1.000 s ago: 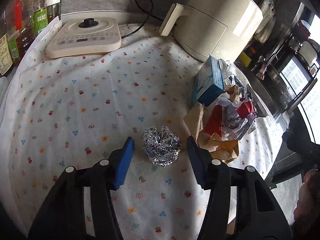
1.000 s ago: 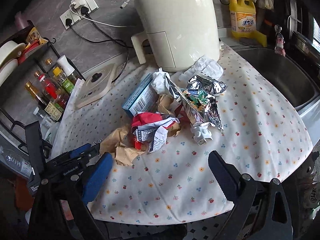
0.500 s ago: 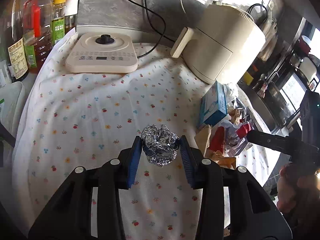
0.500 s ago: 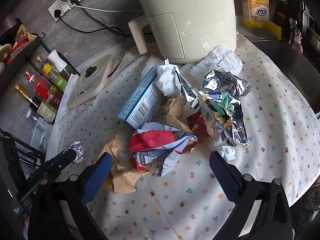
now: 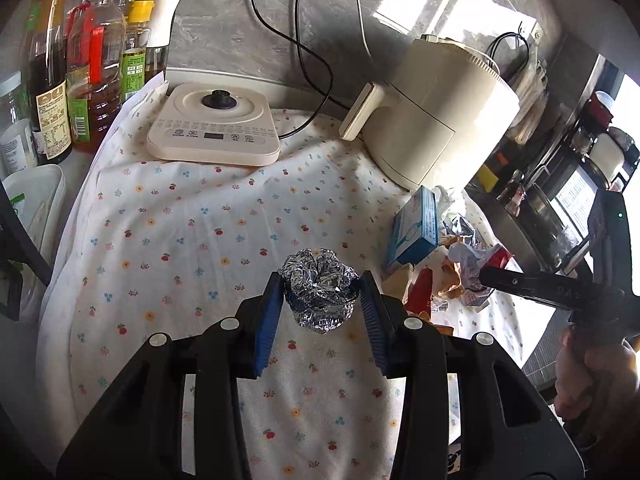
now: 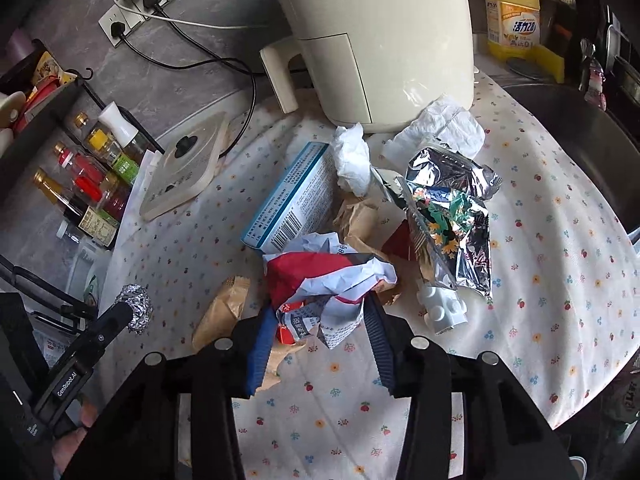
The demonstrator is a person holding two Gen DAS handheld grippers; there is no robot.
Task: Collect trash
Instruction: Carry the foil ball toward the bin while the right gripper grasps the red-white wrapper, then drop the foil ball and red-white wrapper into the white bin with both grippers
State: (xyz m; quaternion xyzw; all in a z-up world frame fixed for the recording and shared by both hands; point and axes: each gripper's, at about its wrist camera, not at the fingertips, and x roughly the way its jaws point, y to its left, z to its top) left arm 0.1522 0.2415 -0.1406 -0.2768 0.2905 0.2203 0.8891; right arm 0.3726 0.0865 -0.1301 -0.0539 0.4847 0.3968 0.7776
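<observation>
A crumpled foil ball (image 5: 320, 296) hangs above the flowered tablecloth (image 5: 180, 240), and my left gripper (image 5: 320, 280) is shut on it, blue pads pressing both sides. The same foil ball (image 6: 136, 308) shows at the left of the right wrist view. My right gripper (image 6: 318, 306) is at the trash pile; its jaws are closing on a crumpled red and white paper wrapper (image 6: 320, 276), with both pads against the paper. A person's hand (image 5: 592, 376) holds the right gripper's handle.
The pile holds a blue box (image 6: 292, 204), a silver snack bag (image 6: 452, 232), tissues (image 6: 352, 160), brown paper (image 6: 220, 312) and a white plastic block (image 6: 442, 312). A cream air fryer (image 6: 376, 40) stands behind, a white kettle base (image 5: 214, 128) and bottles (image 5: 80, 72) to the left, a sink (image 6: 580, 140) at right.
My left gripper closed on the foil ball and lifted it off the cloth. My right gripper moved in to the pile and its wide jaws came together around the red and white wrapper.
</observation>
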